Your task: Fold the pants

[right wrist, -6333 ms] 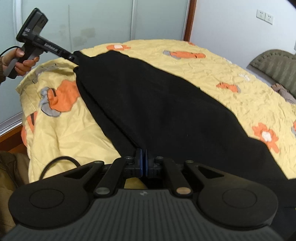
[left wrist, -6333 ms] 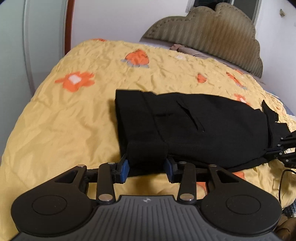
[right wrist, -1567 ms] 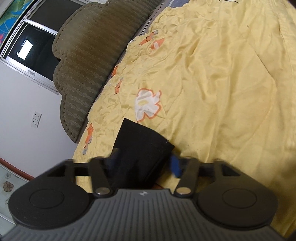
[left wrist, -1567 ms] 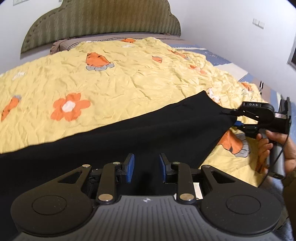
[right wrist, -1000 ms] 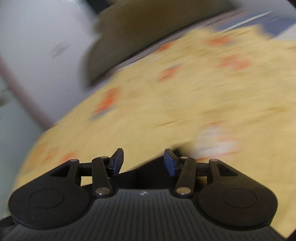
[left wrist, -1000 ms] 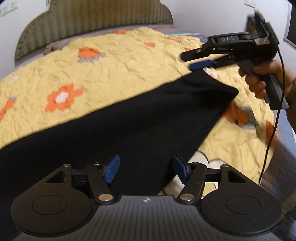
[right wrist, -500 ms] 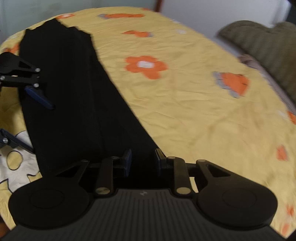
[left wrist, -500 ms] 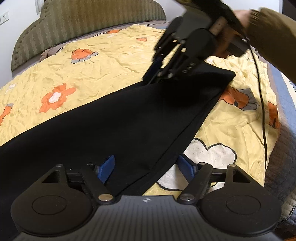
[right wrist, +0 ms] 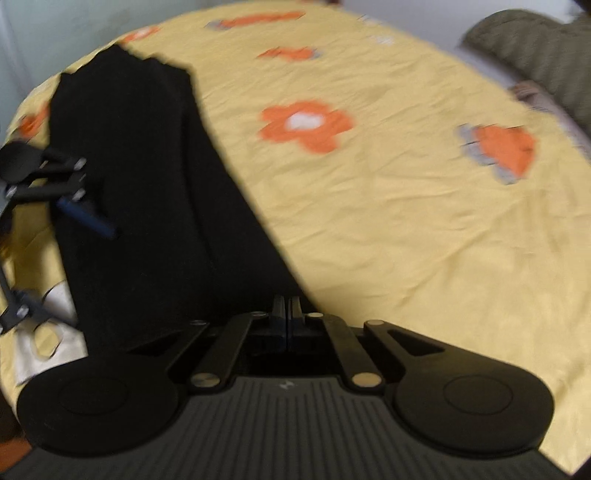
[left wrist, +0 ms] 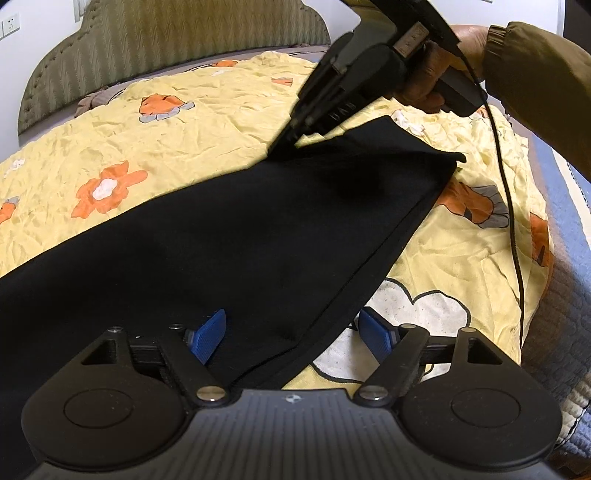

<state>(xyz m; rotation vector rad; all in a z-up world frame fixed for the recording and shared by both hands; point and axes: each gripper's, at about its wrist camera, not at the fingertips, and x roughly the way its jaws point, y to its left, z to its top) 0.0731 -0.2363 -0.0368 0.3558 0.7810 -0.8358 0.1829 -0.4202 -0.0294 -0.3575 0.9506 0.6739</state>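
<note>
Pants (left wrist: 258, 229) lie flat as a long black strip across the yellow flowered bedspread (left wrist: 192, 122). Their near edge runs between the blue pads of the left gripper (left wrist: 291, 332), whose jaws are opening and clear of the cloth. Right gripper (right wrist: 287, 317) is pressed together on the far edge of the same strip, by the leg end (left wrist: 424, 147), with the person's hand (left wrist: 432, 74) behind it.

A: From my remote seat, the pants (left wrist: 258, 221) read as matt black cloth, smooth.

B: I see a crinkled yellow cloth quilt (left wrist: 207, 122) and a ribbed fabric headboard (left wrist: 166, 33).
</note>
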